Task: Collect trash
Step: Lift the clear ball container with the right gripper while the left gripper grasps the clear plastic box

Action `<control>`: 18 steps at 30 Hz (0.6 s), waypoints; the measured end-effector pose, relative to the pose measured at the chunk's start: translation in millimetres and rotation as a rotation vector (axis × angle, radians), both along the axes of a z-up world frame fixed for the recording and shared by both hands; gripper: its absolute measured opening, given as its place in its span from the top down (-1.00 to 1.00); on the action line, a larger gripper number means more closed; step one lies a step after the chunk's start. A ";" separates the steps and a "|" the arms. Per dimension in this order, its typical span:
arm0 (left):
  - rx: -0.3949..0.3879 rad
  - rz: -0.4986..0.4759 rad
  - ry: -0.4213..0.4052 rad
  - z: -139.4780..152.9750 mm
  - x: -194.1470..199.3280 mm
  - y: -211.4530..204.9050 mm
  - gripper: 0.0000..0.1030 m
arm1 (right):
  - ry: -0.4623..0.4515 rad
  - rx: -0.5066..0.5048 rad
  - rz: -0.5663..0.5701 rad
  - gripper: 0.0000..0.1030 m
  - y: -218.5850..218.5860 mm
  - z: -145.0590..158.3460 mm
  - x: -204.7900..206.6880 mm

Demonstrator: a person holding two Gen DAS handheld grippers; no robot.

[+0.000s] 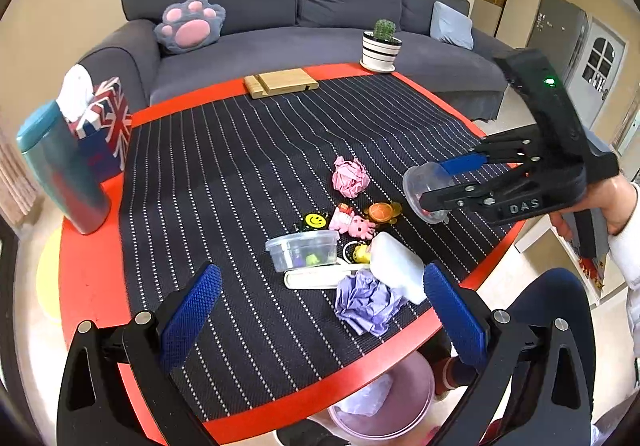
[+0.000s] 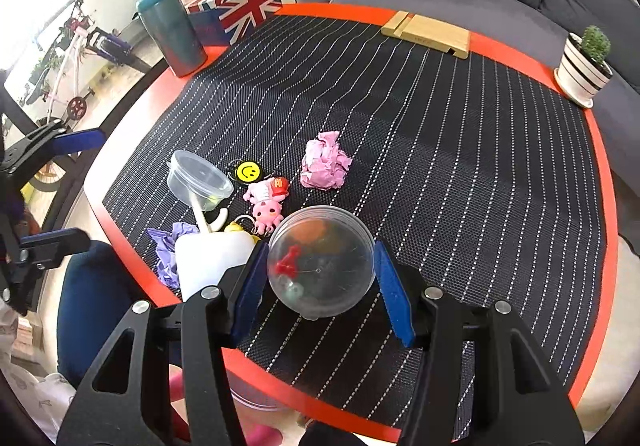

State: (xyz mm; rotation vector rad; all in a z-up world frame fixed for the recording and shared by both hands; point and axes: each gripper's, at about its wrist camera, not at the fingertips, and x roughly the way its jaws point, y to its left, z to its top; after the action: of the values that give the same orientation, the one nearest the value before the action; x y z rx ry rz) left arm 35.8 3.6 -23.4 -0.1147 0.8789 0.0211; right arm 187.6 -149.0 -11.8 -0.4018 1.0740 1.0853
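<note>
My right gripper [image 2: 320, 266] is shut on a clear round plastic container [image 2: 322, 262] with small bits inside, and holds it just above the striped mat. In the left wrist view this container [image 1: 424, 186] hangs at the right, over the toys. My left gripper [image 1: 324, 312] stands open near the table's front edge, above a purple paper ball [image 1: 366, 304] and touching nothing. A pink paper ball [image 1: 351, 178] lies mid-mat. A clear tub [image 1: 302, 248], a white bottle [image 1: 396, 266] and a white stick [image 1: 316, 280] lie in the cluster. A pink bin [image 1: 384, 402] stands under the table edge.
Keychain toys, a smiley [image 1: 315, 221], a pink figure [image 1: 352, 222] and an orange turtle [image 1: 384, 212], lie among the trash. A teal tumbler [image 1: 60, 170] and flag tissue box [image 1: 106, 126] stand far left. A wooden stand [image 1: 280, 82] and cactus pot [image 1: 380, 46] sit at the back edge.
</note>
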 end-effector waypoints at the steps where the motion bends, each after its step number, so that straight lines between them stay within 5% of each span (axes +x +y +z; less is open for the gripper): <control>1: -0.005 0.000 0.010 -1.4 4.4 1.4 -0.88 | -0.002 0.003 -0.002 -0.04 -2.0 1.2 -0.1; 18: -0.051 0.004 0.210 -34.6 61.7 18.3 -0.88 | -0.010 0.029 -0.041 -0.04 -27.4 9.5 4.7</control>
State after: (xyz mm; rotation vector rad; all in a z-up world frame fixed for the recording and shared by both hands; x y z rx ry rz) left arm 97.5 21.9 -58.0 -0.1641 1.0898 0.0147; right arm 192.3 -176.5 -2.4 -0.3602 1.0526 1.0604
